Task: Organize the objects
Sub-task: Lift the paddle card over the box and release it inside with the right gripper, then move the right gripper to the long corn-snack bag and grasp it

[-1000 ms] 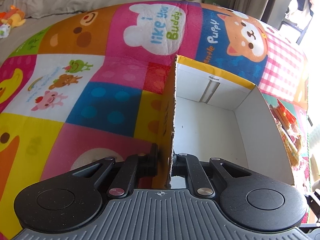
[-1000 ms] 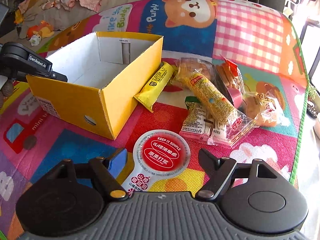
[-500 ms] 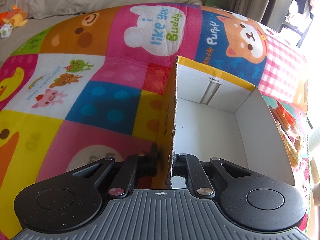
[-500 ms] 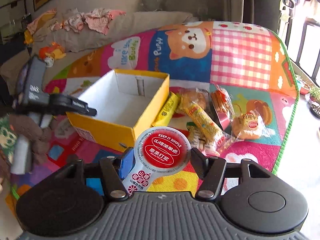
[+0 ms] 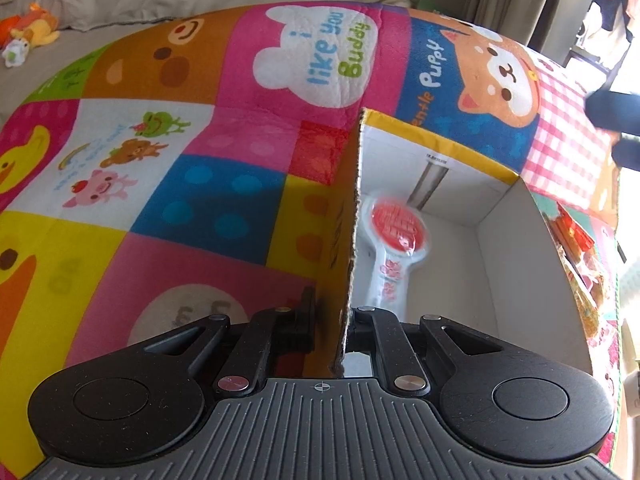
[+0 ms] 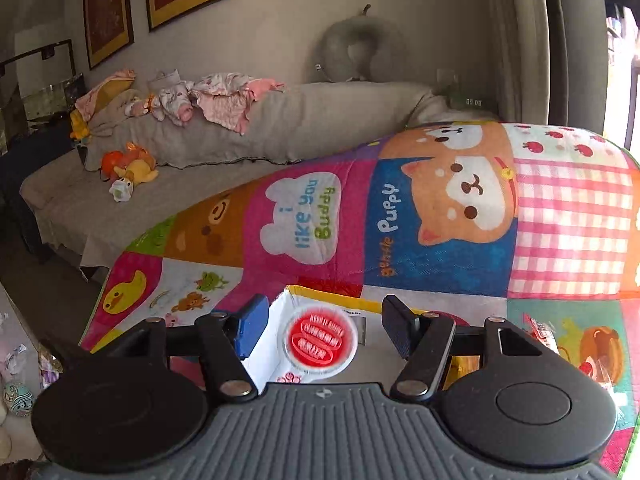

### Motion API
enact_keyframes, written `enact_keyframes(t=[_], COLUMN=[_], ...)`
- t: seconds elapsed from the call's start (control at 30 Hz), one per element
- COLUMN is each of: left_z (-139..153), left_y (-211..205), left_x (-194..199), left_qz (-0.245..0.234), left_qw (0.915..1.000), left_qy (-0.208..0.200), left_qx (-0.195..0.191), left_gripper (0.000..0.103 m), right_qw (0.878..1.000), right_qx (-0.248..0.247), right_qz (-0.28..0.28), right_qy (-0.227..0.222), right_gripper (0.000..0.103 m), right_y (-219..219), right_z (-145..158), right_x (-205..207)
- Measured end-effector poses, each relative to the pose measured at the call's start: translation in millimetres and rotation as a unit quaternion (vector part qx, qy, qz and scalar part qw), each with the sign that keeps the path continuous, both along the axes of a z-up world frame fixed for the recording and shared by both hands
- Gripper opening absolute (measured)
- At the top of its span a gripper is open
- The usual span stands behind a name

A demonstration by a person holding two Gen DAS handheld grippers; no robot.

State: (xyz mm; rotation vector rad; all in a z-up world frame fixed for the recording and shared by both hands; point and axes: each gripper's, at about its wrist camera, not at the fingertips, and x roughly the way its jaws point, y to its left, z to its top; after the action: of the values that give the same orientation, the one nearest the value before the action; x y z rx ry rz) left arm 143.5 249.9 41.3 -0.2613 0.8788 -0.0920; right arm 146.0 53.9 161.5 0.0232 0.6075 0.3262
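My left gripper [image 5: 334,312] is shut on the near end of the side wall of the yellow cardboard box [image 5: 520,280], one finger outside and one inside. A white snack packet with a round red label [image 5: 396,224] shows blurred inside the box, close to that wall. In the right wrist view my right gripper [image 6: 320,320] hovers above the box [image 6: 312,292]. Its jaws are opening. The same packet [image 6: 320,342] appears blurred below and between the fingers [image 6: 252,324], with a gap on each side and no pad touching it.
The box stands on a colourful patchwork play mat [image 5: 200,200]. Several snack packets [image 5: 580,272] lie on the mat to the right of the box. A grey sofa [image 6: 280,128] with clothes and a plush toy [image 6: 128,168] runs behind the mat.
My right gripper rose and swung over the box. The red-label packet left its fingers and now shows inside the box. My left gripper kept its hold on the wall.
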Motion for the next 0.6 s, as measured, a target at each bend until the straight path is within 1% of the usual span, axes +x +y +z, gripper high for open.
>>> enact_keyframes(t=[0.07,0.13,0.2,0.33,0.37,0.4,0.43,0.53,0.6], left_z=[-1,-1,-1,-1,-1,-1,-1,-1,-1], left_y=[-1,-1,0,1,1,1,1,2,1], left_x=[0,0,0,-1,-1,-1,-1,-1,-1], left_qz=[0.0,0.001,0.002,0.003,0.003,0.002,0.001,0.001,0.002], left_qw=[1.0,1.0,1.0,1.0,1.0,1.0,1.0,0.9999,0.9999], left_qy=[-0.001,-0.001,-0.001,0.0,0.0,0.001,0.002,0.004,0.004], left_qx=[0.001,0.0,-0.003,-0.009,-0.009,-0.008,-0.008,-0.01,-0.011], left_gripper=[0.011,0.011,0.011,0.012,0.012,0.012,0.012,0.012,0.012], right_qw=[1.0,0.999,0.998,0.993,0.992,0.991,0.989,0.987,0.988], right_qx=[0.002,0.003,0.002,0.011,0.015,0.022,0.032,0.046,0.038], right_qz=[-0.015,-0.037,-0.058,-0.094,-0.098,-0.101,-0.101,-0.106,-0.116], right_qy=[0.006,0.013,0.024,0.07,0.08,0.09,0.102,0.108,0.095], right_gripper=[0.064,0.067,0.067,0.066,0.061,0.053,0.051,0.05,0.05], right_y=[-14,-35,-58,-100,-106,-111,-117,-127,-133], right_z=[-6,-15,-26,-59,-66,-73,-81,-95,-98], right_x=[-1,-3,-3,2,3,3,2,-6,-16])
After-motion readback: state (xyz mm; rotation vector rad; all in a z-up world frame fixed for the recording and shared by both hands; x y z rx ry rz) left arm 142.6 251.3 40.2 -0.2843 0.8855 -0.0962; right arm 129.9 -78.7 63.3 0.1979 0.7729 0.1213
